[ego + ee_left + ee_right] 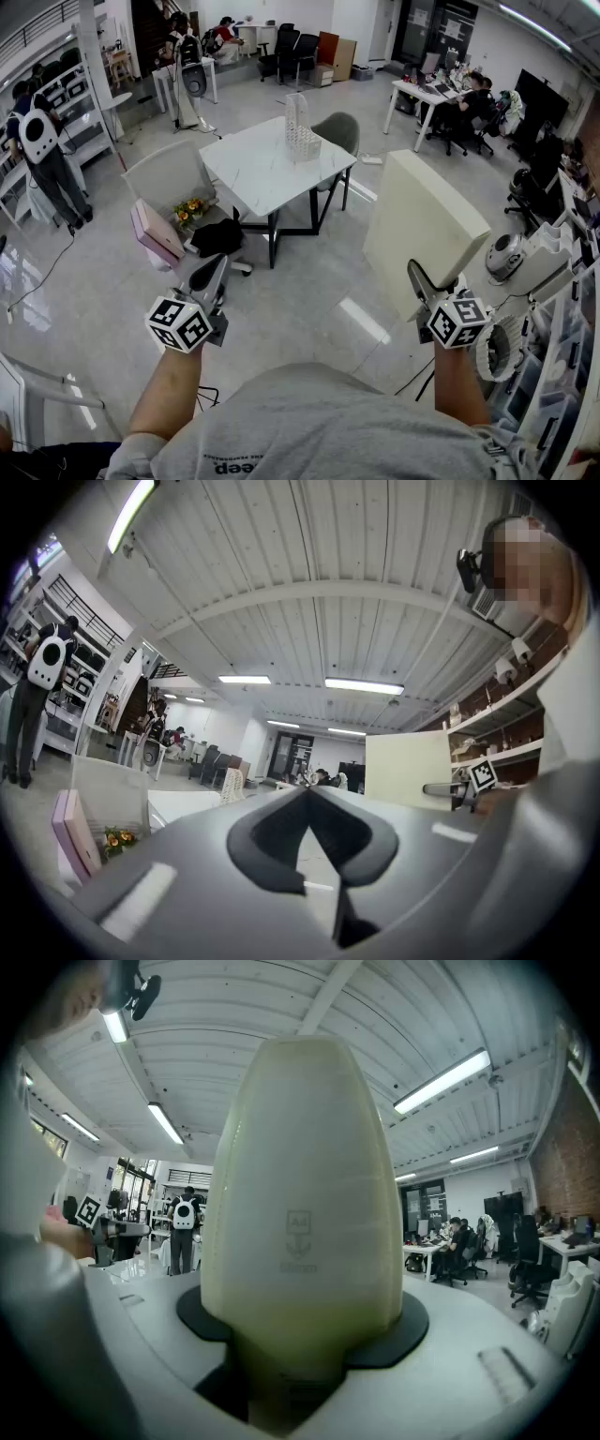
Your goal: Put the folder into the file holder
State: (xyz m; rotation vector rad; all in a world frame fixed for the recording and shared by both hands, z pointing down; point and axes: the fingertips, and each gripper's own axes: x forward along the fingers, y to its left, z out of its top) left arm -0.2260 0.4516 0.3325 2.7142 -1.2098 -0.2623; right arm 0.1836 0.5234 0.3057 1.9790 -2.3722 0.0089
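A thick cream folder [422,230] stands upright in my right gripper [422,281], at the right of the head view. In the right gripper view the folder [305,1194] fills the middle, with both pads of the right gripper [302,1340] pressed on its lower end. The white mesh file holder [300,127] stands on the far part of a white table [258,169], well ahead of both grippers. My left gripper [212,277] hangs low at the left, jaws together and empty. Past the left gripper [307,797], its own view shows the file holder [232,785] small and far off.
A white chair [169,178] beside the table holds a pink box [155,234], flowers [190,208] and a black bag [217,236]. A grey chair [337,131] stands behind the table. People and desks are at the back; shelves with white equipment [525,262] line the right.
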